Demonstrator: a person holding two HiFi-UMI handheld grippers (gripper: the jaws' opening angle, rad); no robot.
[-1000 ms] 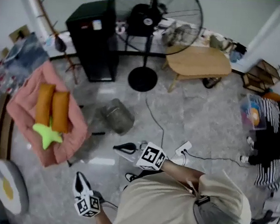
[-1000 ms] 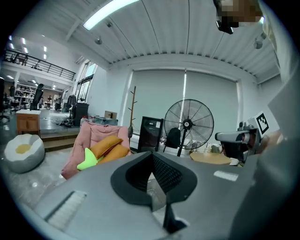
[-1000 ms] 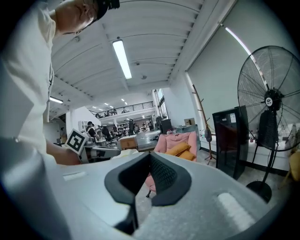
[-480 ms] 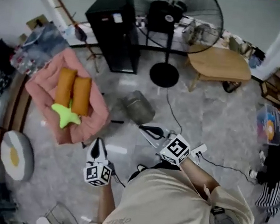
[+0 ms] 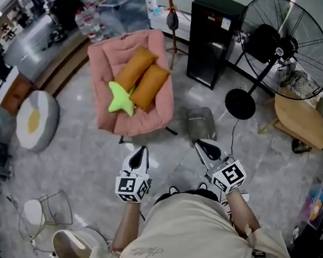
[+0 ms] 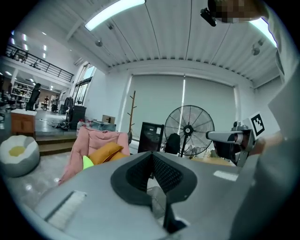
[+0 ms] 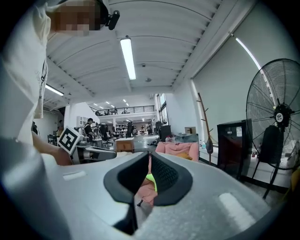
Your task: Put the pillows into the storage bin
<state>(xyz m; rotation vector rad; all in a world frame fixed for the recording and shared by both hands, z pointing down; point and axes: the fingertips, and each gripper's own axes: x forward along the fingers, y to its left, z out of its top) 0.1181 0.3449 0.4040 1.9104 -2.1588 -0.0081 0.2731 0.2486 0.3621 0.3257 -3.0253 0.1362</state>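
Close to the person, left gripper (image 5: 140, 153) and right gripper (image 5: 204, 147) are closed, empty. Just beyond the right one stands a clear plastic storage bin (image 5: 201, 123). Farther ahead, two orange bolster pillows (image 5: 150, 86) and a lime-green star pillow (image 5: 119, 98) lie on a pink padded lounger (image 5: 114, 55). It looks as if none is binned yet.

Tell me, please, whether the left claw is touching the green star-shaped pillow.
Apart. The head view shows grey floor between the left claw and the green star-shaped pillow.

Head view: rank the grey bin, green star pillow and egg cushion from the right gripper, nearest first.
1. Grey bin, just ahead of the right gripper.
2. Green star pillow, left, on the pink chair.
3. Egg cushion, far left.
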